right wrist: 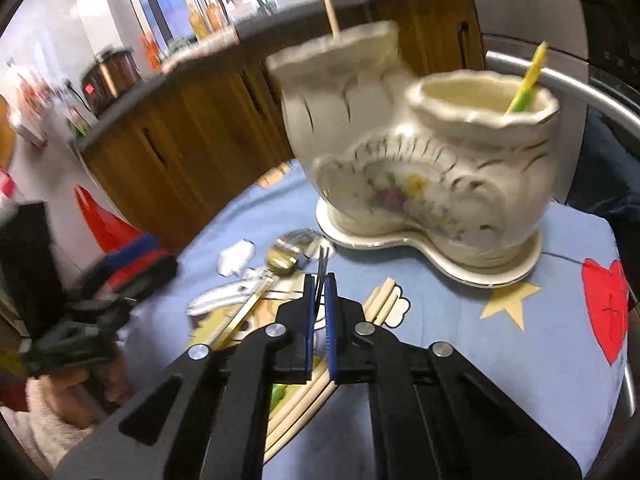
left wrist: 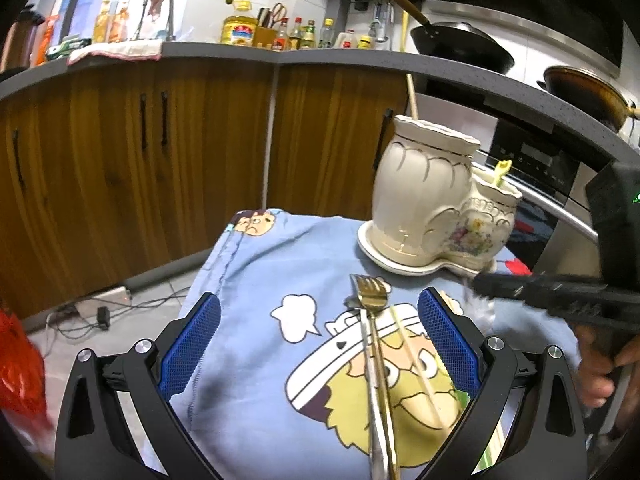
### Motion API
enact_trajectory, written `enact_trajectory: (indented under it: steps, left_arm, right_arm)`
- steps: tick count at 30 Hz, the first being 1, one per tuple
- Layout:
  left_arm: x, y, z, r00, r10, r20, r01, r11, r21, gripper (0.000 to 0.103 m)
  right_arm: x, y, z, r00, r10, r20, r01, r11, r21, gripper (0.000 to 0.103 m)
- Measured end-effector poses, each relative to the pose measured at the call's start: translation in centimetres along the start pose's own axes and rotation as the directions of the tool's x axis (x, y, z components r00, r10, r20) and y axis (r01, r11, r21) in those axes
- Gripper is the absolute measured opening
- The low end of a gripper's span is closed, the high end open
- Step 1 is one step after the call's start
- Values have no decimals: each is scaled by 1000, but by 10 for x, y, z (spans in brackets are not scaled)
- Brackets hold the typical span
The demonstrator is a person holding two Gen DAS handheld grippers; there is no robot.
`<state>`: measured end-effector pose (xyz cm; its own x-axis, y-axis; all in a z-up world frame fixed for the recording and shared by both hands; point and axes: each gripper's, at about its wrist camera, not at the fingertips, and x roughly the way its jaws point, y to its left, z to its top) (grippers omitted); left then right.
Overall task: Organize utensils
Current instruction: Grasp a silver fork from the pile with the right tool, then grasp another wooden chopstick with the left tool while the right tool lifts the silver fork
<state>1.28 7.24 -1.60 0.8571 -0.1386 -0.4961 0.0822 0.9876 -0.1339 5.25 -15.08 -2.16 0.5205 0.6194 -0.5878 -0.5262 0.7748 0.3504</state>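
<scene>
Blue cartoon-print cloth (left wrist: 256, 264) covers the tabletop. Left claw (left wrist: 320, 332) stands spread over a gold fork (left wrist: 372, 292) and spoon (right wrist: 282, 258) lying on the cloth, touching neither. Right claw (right wrist: 319, 280) is pressed together on thin dark prongs (right wrist: 323, 258), possibly a small fork; blur prevents certainty. Cream ceramic holder (right wrist: 432, 184) stands just beyond, wooden chopsticks (right wrist: 384, 300) near it.
</scene>
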Motion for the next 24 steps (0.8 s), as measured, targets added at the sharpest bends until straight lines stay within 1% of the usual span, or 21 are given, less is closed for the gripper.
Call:
enact_trajectory:
  steps: [3, 6, 9, 12, 14, 15, 16, 17, 18, 19, 20, 21, 24]
  left_arm:
    - [-1, -10, 2, 1000, -13, -21, 14, 999, 29, 98]
    - [-3, -23, 3, 998, -28, -49, 31, 997, 69, 98]
    - [-3, -39, 1, 995, -41, -94, 51, 993, 109, 98]
    - [-4, -56, -1, 993, -32, -118, 51, 986, 158, 96]
    - [-2, -61, -2, 991, -31, -134, 53, 985, 164, 95]
    - [0, -63, -2, 989, -36, -144, 59, 985, 160, 92]
    - [4, -67, -1, 985, -44, -165, 70, 985, 157, 78]
    - [9, -71, -1, 980, -50, -193, 81, 984, 161, 70]
    - [15, -76, -2, 974, -51, -220, 88, 982, 165, 56]
    - [22, -81, -2, 968, -53, -245, 97, 981, 170, 47]
    - [28, -87, -2, 963, -52, -264, 101, 979, 176, 43]
    - [32, -90, -2, 961, -46, -273, 99, 978, 181, 37]
    - [49, -99, -4, 954, -12, -301, 76, 976, 204, 30]
  right_arm:
    - [-21, -4, 4, 999, 32, 21, -32, 999, 2, 2]
    - [-39, -14, 6, 996, 80, 28, -80, 996, 32, 2]
    - [-56, -23, 6, 994, 106, 40, -108, 993, 47, 2]
    - [-72, -32, 5, 990, 127, 60, -131, 990, 57, 2]
    - [-82, -38, 3, 989, 133, 69, -137, 989, 59, 2]
    - [-87, -40, 1, 988, 135, 74, -140, 988, 59, 2]
    - [-91, -43, 0, 988, 137, 77, -141, 988, 58, 2]
    - [-94, -47, -1, 987, 137, 79, -142, 988, 59, 2]
    - [-97, -49, -3, 987, 138, 81, -143, 988, 62, 2]
    - [-99, -51, -5, 987, 139, 82, -144, 987, 65, 2]
    - [-101, -53, -7, 987, 140, 83, -145, 987, 66, 2]
    - [-102, -55, -8, 986, 143, 85, -149, 986, 69, 2]
    - [-105, -61, -11, 984, 150, 93, -157, 984, 78, 2]
